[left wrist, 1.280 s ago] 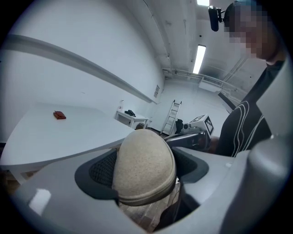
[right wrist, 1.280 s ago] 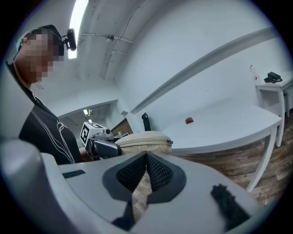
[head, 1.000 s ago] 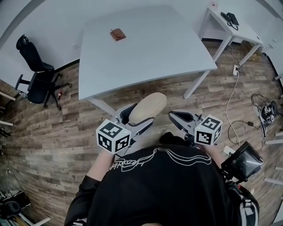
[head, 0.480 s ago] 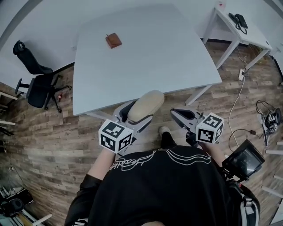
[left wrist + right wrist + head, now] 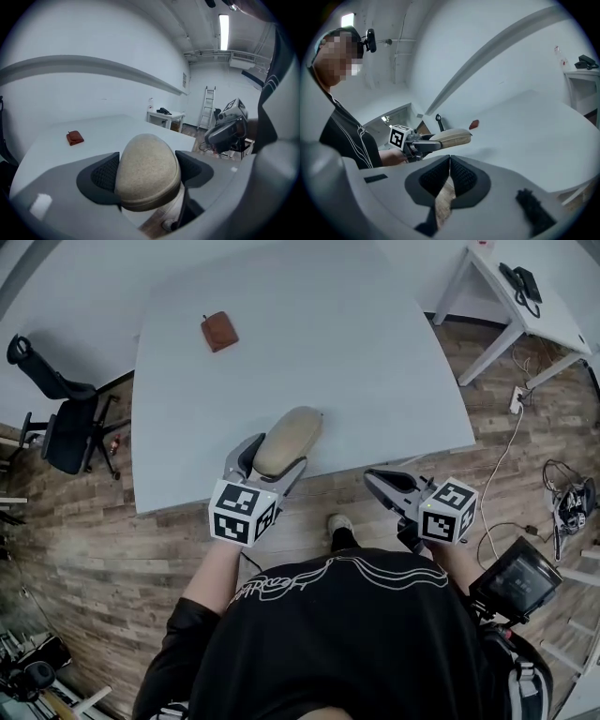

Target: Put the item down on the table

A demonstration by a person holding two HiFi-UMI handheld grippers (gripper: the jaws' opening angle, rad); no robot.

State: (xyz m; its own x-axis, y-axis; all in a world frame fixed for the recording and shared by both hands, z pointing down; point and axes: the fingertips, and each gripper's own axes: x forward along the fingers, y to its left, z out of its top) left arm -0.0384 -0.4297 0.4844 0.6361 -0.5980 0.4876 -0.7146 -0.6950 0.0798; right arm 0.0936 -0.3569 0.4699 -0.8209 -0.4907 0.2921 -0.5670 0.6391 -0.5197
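A beige oval case is clamped between the jaws of my left gripper, which is shut on its sides. The case's far end hangs over the front edge of the grey table, above the surface. In the left gripper view the case fills the gap between both dark pads. My right gripper is off to the right over the wooden floor, short of the table. Its pads meet at the tips, with nothing between them.
A small brown pouch lies at the table's far left. A black office chair stands left of the table. A white side desk with a phone is at the back right. Cables lie on the floor at right.
The person has stepped up to the table. The left gripper with the case has moved from over the floor to over the table's front edge. The right gripper stays shut.
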